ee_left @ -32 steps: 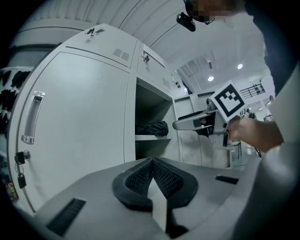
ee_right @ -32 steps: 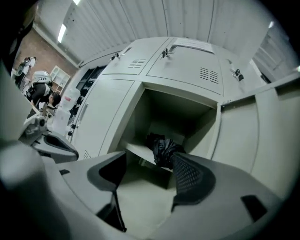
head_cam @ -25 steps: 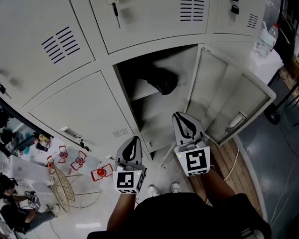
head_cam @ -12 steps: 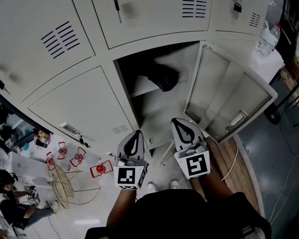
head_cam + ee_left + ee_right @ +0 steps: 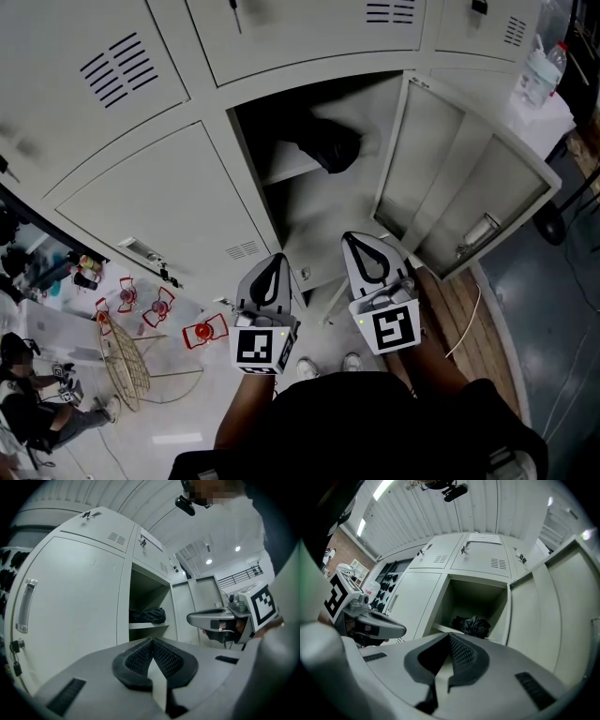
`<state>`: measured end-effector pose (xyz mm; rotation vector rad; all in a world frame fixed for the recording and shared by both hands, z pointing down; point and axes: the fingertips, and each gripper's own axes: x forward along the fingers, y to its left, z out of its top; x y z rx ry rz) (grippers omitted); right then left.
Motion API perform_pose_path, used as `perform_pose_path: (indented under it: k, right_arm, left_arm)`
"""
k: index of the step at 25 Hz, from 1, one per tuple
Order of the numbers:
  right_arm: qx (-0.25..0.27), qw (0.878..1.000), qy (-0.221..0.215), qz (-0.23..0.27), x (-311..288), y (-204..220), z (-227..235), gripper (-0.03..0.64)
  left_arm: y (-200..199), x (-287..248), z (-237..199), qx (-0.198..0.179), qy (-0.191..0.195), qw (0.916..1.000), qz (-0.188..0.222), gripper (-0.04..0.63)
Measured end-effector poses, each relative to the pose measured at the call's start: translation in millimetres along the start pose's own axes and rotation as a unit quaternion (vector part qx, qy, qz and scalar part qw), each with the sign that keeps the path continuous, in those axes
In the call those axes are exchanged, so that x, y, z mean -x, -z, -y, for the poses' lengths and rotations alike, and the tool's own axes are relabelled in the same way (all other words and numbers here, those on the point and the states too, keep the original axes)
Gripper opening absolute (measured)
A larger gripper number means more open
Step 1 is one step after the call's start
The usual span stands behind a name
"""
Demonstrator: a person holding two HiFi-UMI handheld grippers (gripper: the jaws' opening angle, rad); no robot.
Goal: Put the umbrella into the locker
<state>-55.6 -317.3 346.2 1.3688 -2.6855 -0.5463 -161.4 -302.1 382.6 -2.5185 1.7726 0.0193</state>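
The black folded umbrella (image 5: 325,147) lies on the shelf inside the open locker (image 5: 281,178), apart from both grippers. In the left gripper view the umbrella (image 5: 147,615) rests on that shelf; the right gripper view has the umbrella (image 5: 472,625) low in the compartment. The locker door (image 5: 469,187) stands swung out to the right. My left gripper (image 5: 273,265) is held in front of the closed lower door, shut and holding nothing. My right gripper (image 5: 359,246) hovers below the opening, jaws shut and bare. Its pads (image 5: 457,651) meet; the left pads (image 5: 161,656) meet too.
Closed locker doors (image 5: 159,206) fill the left and top. A bottle (image 5: 544,70) stands on a white surface at the top right. Red stands (image 5: 202,331) and a wire basket (image 5: 122,366) lie on the floor at left. A person (image 5: 37,412) sits at the bottom left.
My right gripper has sunk and drawn back slightly from the locker opening. The left gripper has hardly moved, and the umbrella stays on the shelf.
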Motion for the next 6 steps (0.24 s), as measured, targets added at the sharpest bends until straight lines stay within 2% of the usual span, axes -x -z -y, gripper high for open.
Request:
perform_pose_path:
  k: [6]
  right_arm:
    - [-0.002, 1.000, 0.005, 0.003, 1.5, -0.5, 2.4, -0.003]
  left_arm:
    - [-0.8, 1.0, 1.4, -0.006, 0.001, 1.0000, 0.001, -0.005]
